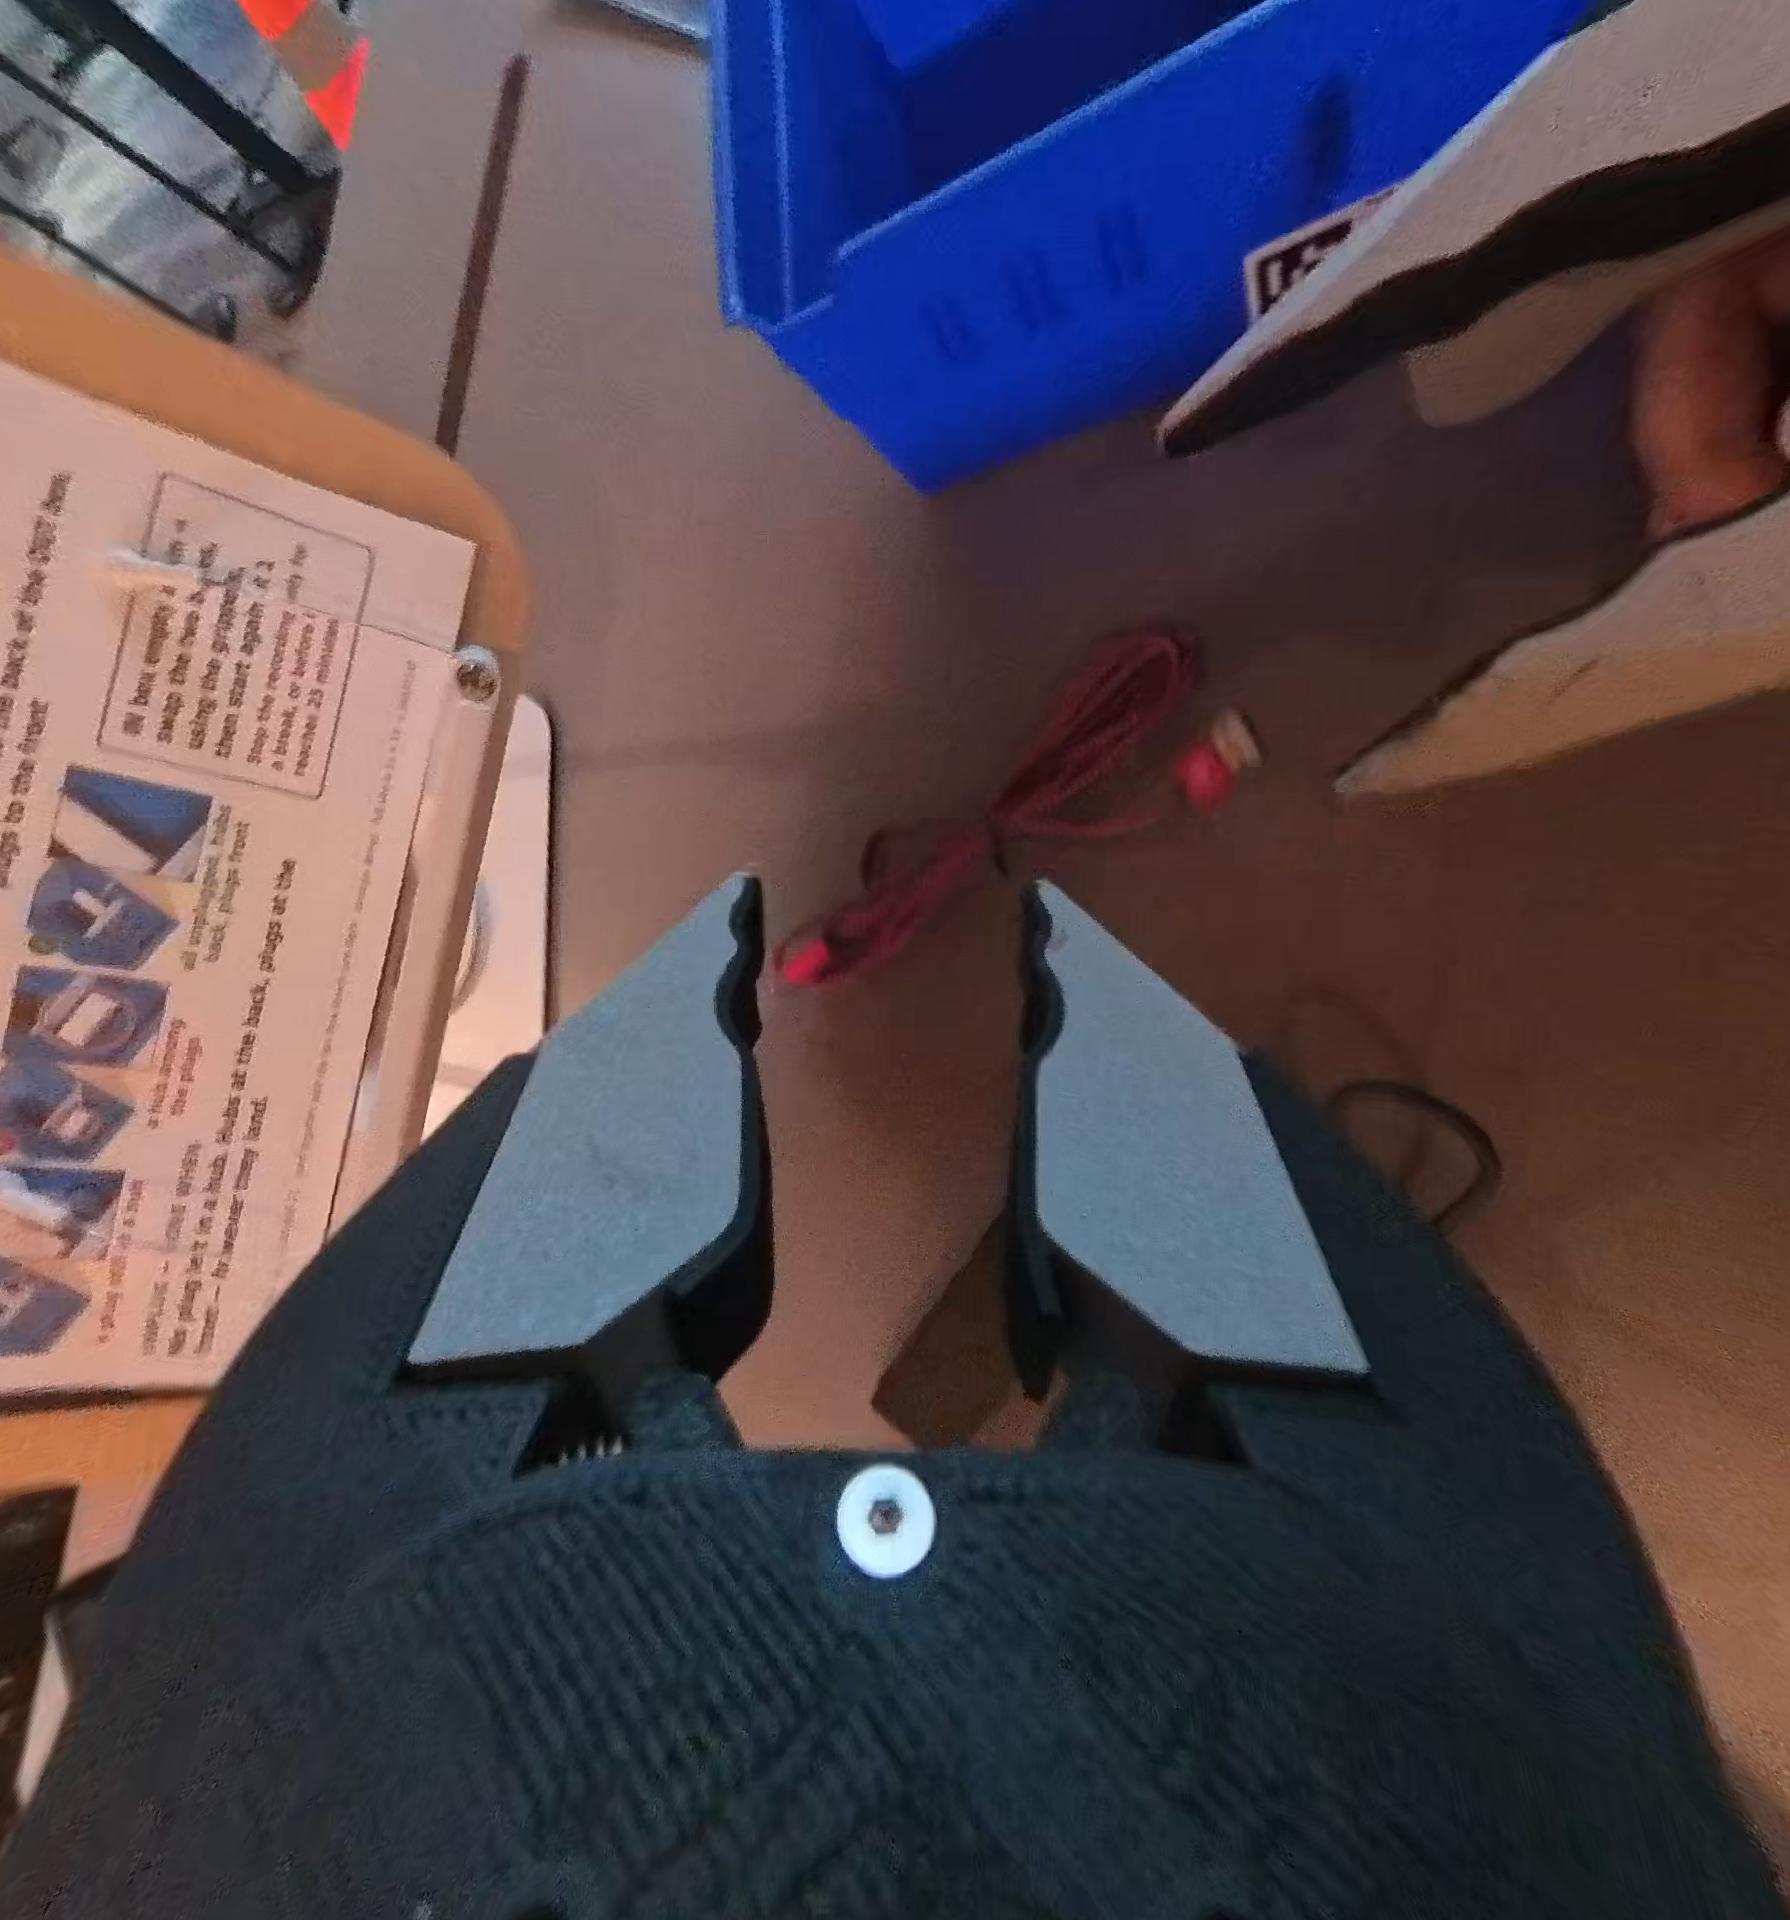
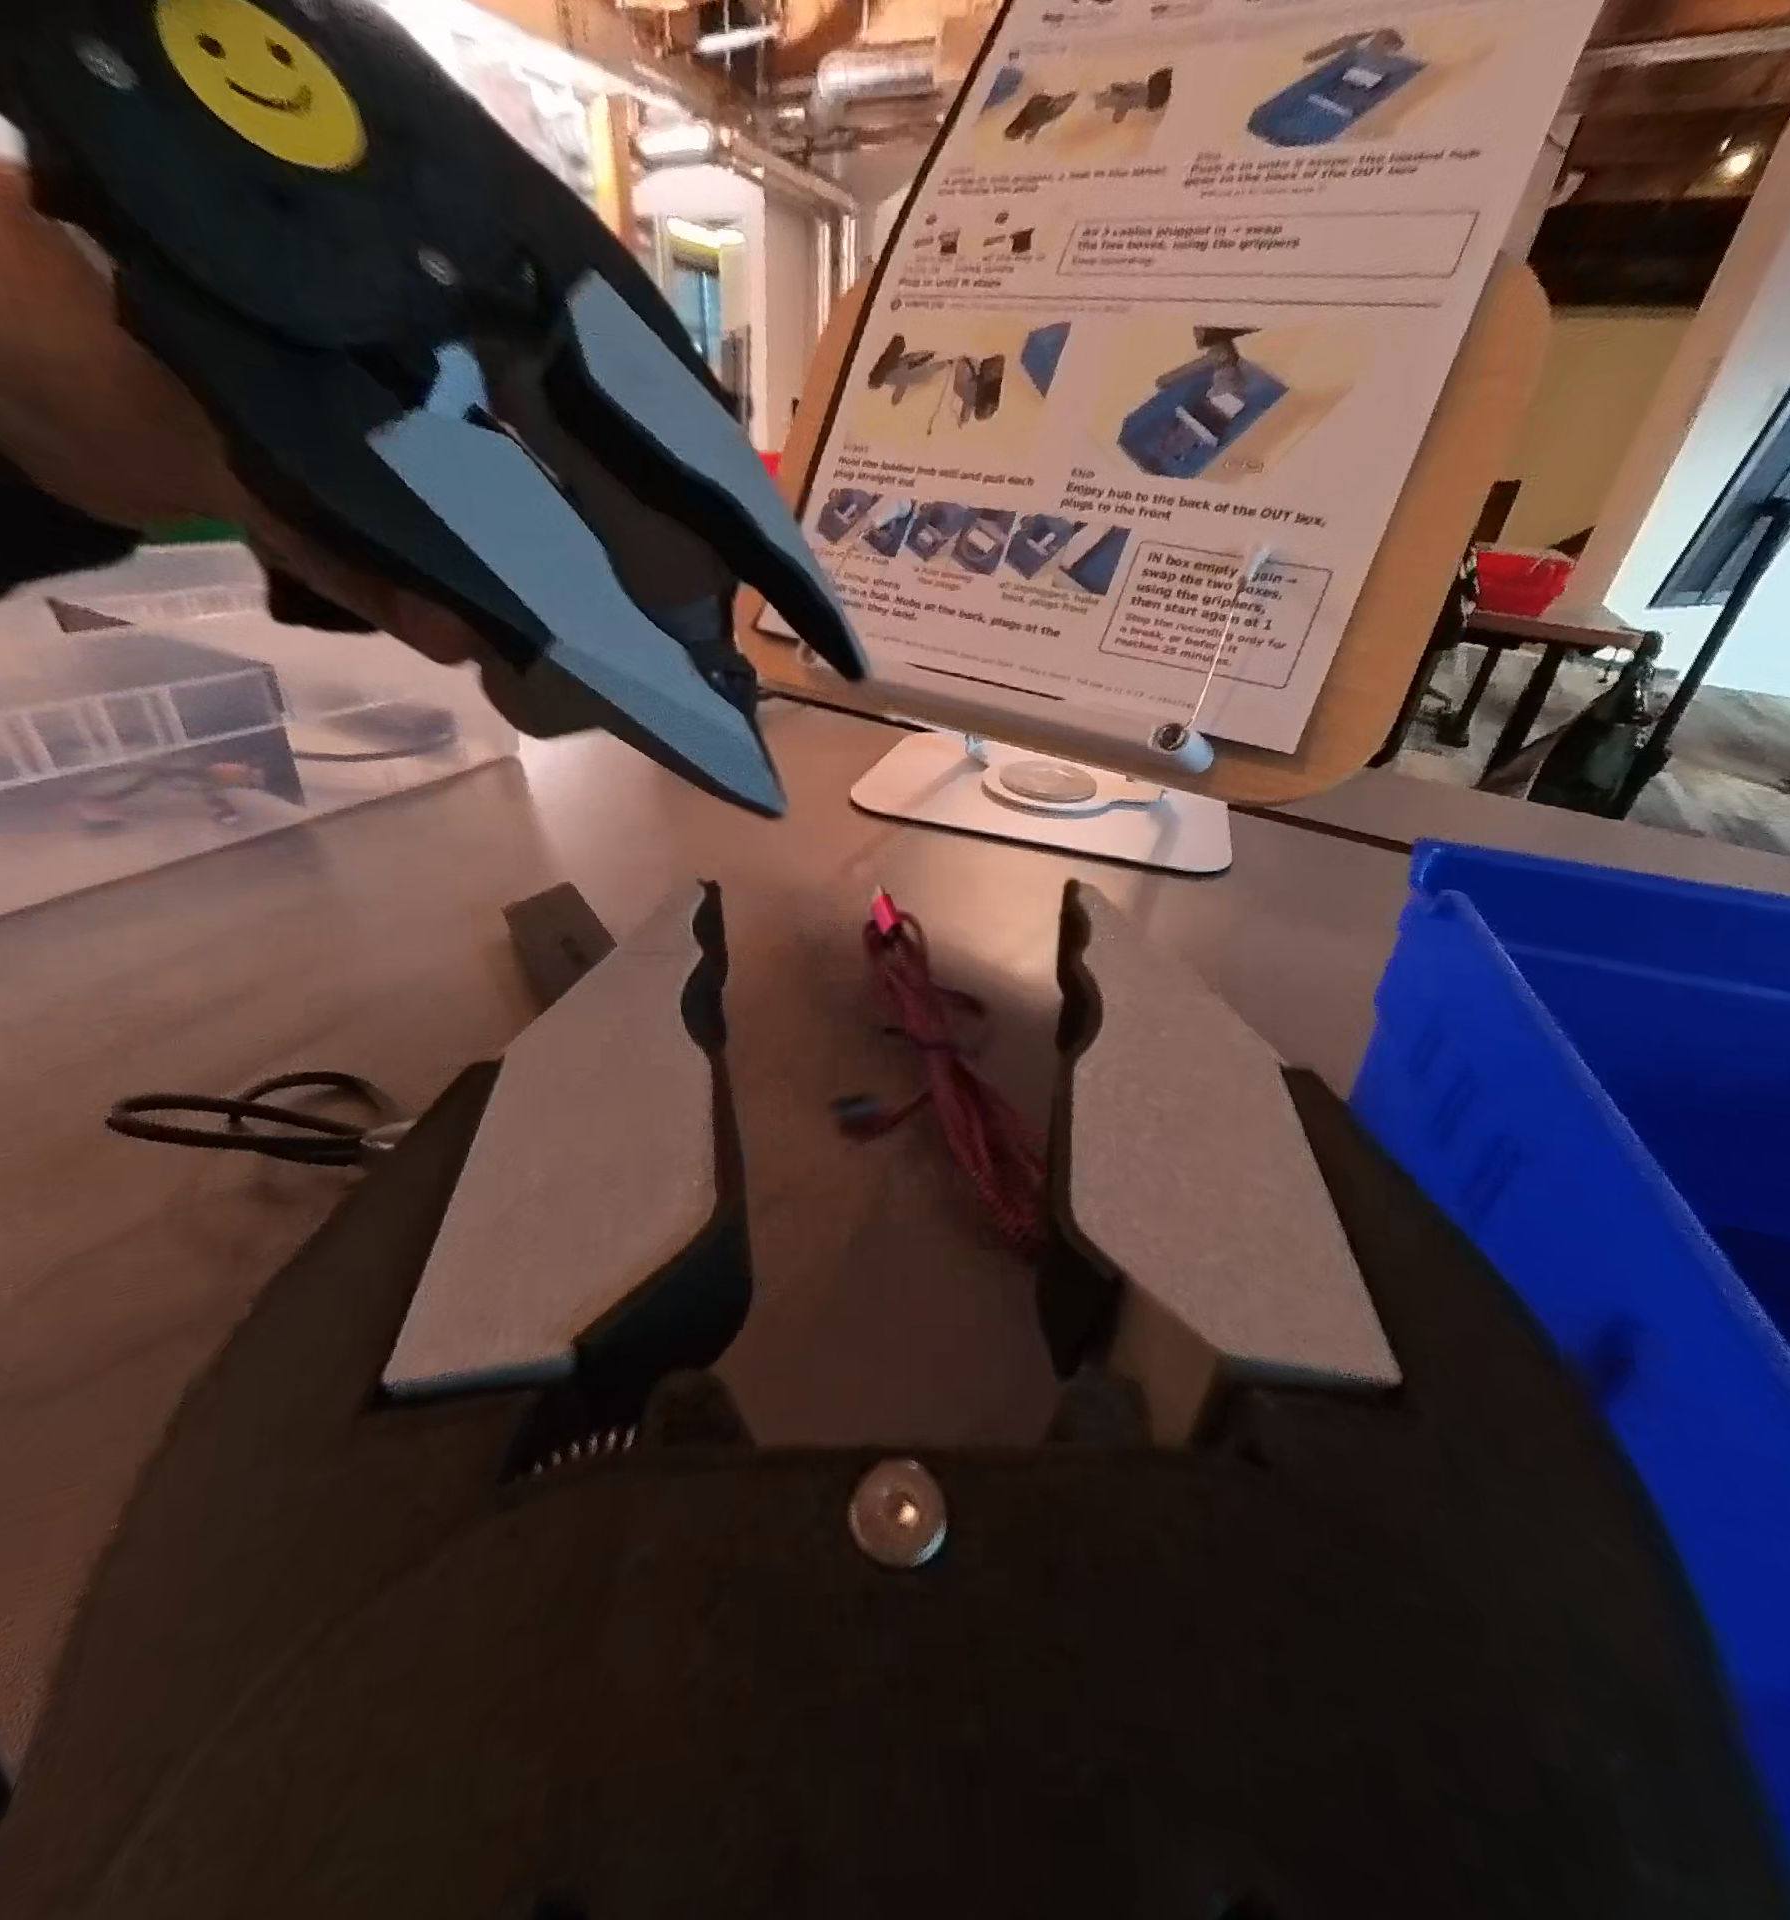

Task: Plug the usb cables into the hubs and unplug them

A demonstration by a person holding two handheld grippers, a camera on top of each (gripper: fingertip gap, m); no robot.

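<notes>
Your red braided usb cable (image 2: 932,1070) lies in a loose bundle on the brown bench (image 2: 195,1039), right in front of your right tongs (image 2: 886,904). Its long side runs away from you, from near to far, with a small red plug (image 2: 883,906) at the far end. Your right tongs are spread wide and hold nothing, and the cable sits in line with the gap. Your left tongs (image 1: 891,904) are spread too, empty, with the same cable (image 1: 1026,821) just past their tips. Both are near; the right looks better lined up. The blue plastic bin (image 2: 1597,1143) stands to the right. You cannot see any hub here. The pictures are blurry, so the plug ends are hard to make out.
</notes>
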